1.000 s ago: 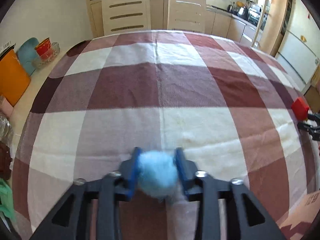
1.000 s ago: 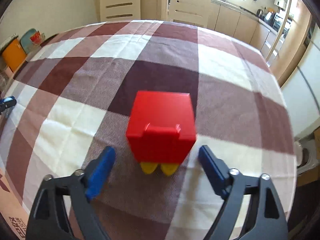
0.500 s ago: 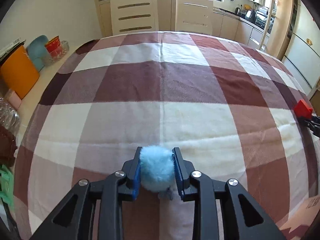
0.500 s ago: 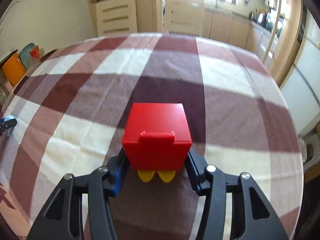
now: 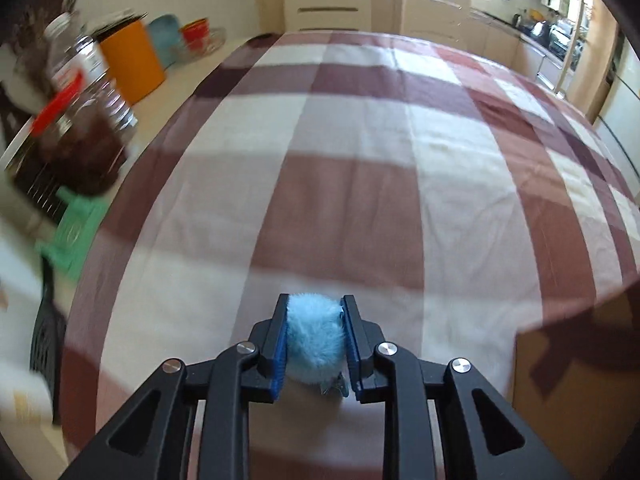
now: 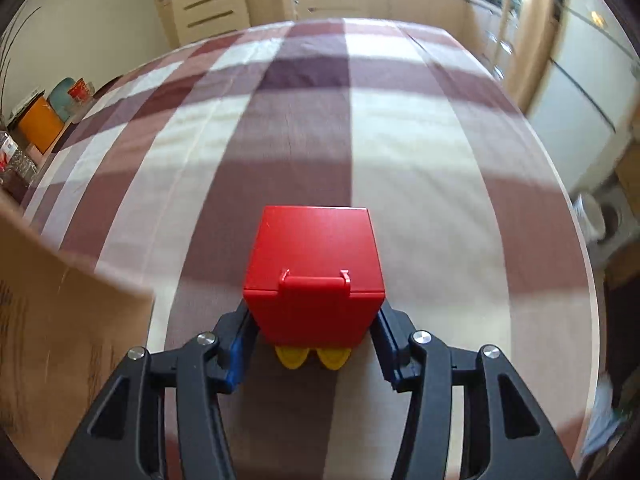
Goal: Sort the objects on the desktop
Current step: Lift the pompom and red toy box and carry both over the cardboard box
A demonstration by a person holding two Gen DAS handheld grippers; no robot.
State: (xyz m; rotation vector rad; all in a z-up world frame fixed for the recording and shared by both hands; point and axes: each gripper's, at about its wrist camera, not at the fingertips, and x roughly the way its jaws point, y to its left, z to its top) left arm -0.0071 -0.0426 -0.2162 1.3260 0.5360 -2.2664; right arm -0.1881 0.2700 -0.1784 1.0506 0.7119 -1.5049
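A fluffy light-blue pompom (image 5: 315, 338) is squeezed between the blue pads of my left gripper (image 5: 316, 340), which is shut on it above the checked tablecloth (image 5: 360, 160). In the right wrist view a red cube-shaped box (image 6: 314, 276) with a lid tab and two yellow feet (image 6: 312, 358) is clamped between the pads of my right gripper (image 6: 314, 336), held over the same cloth (image 6: 312, 120). Neither gripper shows in the other's view.
A brown cardboard box edge lies at the lower right of the left view (image 5: 580, 356) and at the lower left of the right view (image 6: 60, 320). Off the table's left edge stand a bottle (image 5: 86, 68), an orange container (image 5: 132, 62) and a green crate (image 5: 74, 232).
Both grippers have closed on their objects, the left on the pompom and the right on the red box. Both then swept sideways across the table, bringing the cardboard box into each view.
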